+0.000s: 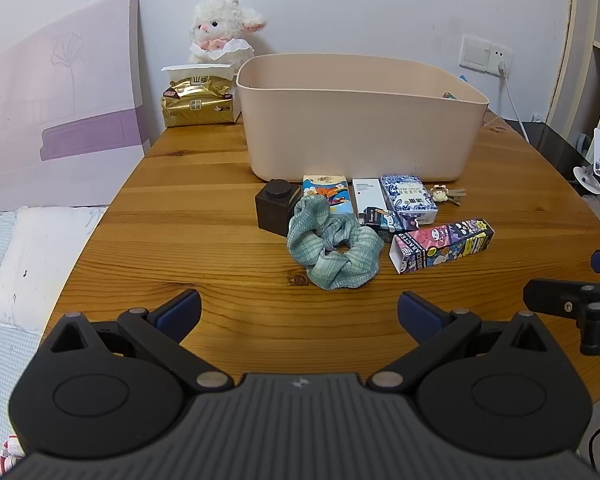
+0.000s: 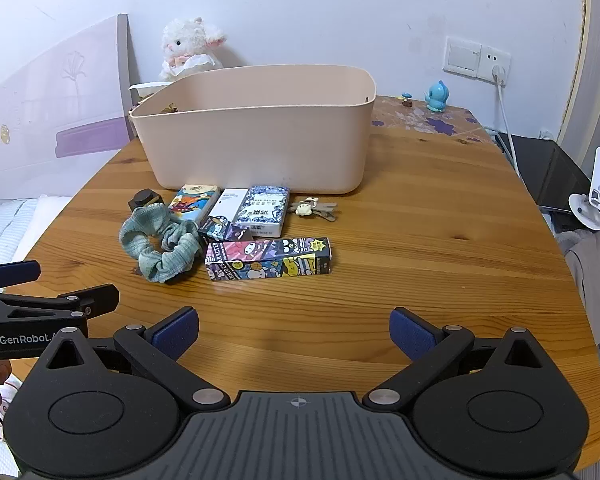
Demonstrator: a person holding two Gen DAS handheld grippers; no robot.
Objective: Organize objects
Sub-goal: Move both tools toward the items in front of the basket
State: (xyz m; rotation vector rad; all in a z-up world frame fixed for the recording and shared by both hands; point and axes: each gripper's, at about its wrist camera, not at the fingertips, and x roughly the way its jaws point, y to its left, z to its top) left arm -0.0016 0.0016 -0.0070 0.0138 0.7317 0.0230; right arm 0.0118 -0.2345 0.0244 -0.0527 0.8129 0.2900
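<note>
A pink storage bin [image 1: 360, 128] [image 2: 256, 148] stands at the back of the wooden table [image 1: 220, 216]. In front of it lie a green scrunchie [image 1: 334, 250] [image 2: 160, 244], a dark brown block [image 1: 275, 206] [image 2: 144, 200], a cartoon tissue pack [image 1: 328, 194] [image 2: 194, 200], a white box [image 1: 367, 196] [image 2: 228, 204], a blue-patterned pack [image 1: 408, 198] [image 2: 262, 210], a long cartoon box [image 1: 444, 246] [image 2: 268, 258] and a small hair clip [image 1: 446, 194] [image 2: 314, 208]. My left gripper [image 1: 299, 312] is open and empty, short of the scrunchie. My right gripper [image 2: 294, 332] is open and empty, short of the long box.
A plush lamb [image 1: 224, 30] and a gold tissue pack [image 1: 198, 98] sit behind the bin at the left. A blue figurine [image 2: 436, 96] stands at the back right. A bed [image 1: 20, 264] lies left of the table. A wall socket with cable [image 2: 496, 68] is at the right.
</note>
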